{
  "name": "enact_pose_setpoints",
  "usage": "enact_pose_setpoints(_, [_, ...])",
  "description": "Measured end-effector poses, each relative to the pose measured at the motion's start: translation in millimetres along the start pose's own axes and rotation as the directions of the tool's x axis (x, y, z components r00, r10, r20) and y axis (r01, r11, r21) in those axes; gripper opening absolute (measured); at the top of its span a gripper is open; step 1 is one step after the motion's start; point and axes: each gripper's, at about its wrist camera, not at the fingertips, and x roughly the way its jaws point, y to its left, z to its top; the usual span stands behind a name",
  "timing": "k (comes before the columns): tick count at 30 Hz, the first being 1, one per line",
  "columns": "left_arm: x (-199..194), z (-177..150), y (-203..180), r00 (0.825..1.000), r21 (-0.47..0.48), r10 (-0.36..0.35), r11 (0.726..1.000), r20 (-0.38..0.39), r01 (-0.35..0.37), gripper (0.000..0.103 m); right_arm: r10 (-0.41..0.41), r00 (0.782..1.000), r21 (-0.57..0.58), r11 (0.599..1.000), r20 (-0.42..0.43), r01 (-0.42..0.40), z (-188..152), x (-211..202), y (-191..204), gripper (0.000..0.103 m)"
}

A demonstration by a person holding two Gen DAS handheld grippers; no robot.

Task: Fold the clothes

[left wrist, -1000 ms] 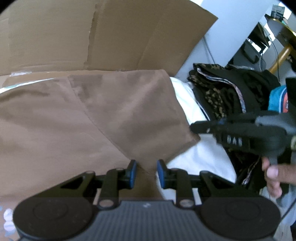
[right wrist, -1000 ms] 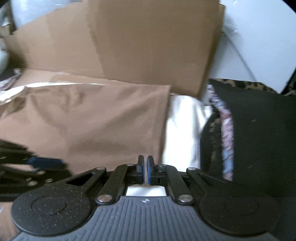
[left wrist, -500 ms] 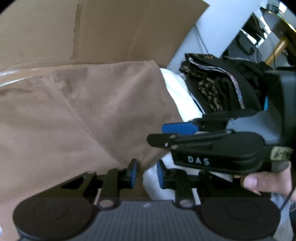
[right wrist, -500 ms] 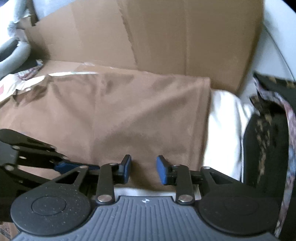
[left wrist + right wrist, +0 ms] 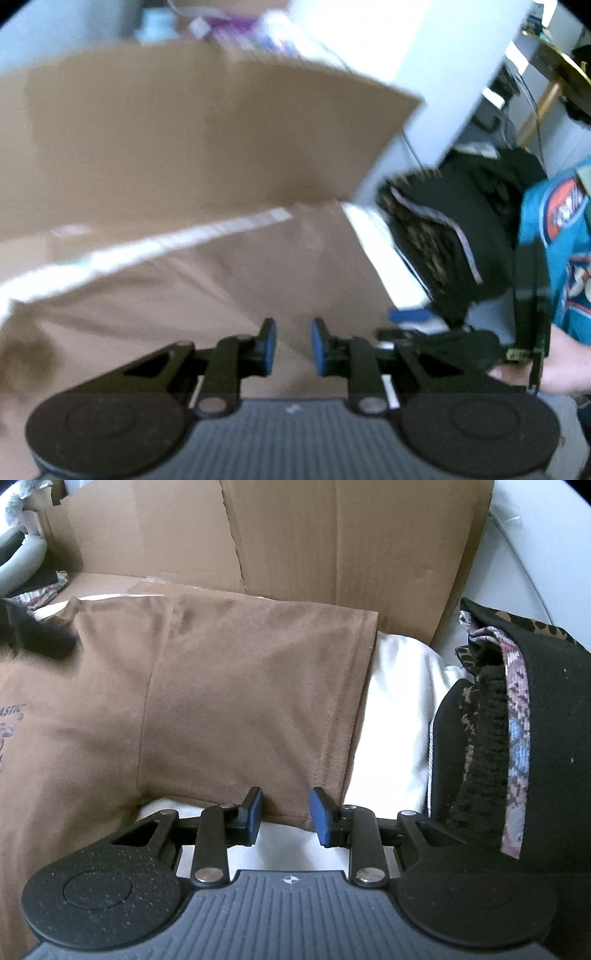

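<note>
A brown T-shirt lies flat on cardboard, its right sleeve spread out over a white cloth. My right gripper sits at the sleeve's lower hem. Its jaws are closing, the hem edge lies between the blue pads, and they do not press on it. The left wrist view is blurred. There my left gripper hangs above the brown T-shirt, slightly open with nothing between its pads. The right gripper shows low on the right, held by a hand.
A pile of dark and leopard-print clothes sits right beside the white cloth. A cardboard wall stands behind the shirt. A person in a teal printed shirt is at the right. Loose cloth and a grey tube lie far left.
My right gripper has opened from fully shut and now straddles the sleeve's hem. My left gripper has lifted up and away from the sleeve corner, so its view shows more of the room.
</note>
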Motion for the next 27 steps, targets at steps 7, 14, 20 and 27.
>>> enact_pose_setpoints(7, [-111.1,24.2,64.7,0.989,-0.018,0.101,0.995,0.104,-0.099,0.022,0.095,0.995,0.041,0.995,-0.007,-0.095,17.1,-17.6,-4.9,0.033])
enact_pose_setpoints(14, [-214.5,12.0,128.8,0.964,-0.061,0.228,0.973,0.136,-0.221,0.022,0.16,0.987,-0.019,0.987,0.025,-0.16,43.7,-34.3,12.6,0.034])
enact_pose_setpoints(20, [-295.0,-11.4,170.2,0.929,-0.135,0.349,0.933,0.126,-0.333,0.023,0.2,0.979,-0.083,0.977,0.028,-0.197,74.0,-43.7,28.7,0.035])
enact_pose_setpoints(27, [-347.4,-69.5,203.4,0.887,-0.207,0.453,0.879,0.083,-0.43,0.024,0.223,0.974,-0.121,0.969,0.041,-0.216,107.1,-47.2,46.0,0.035])
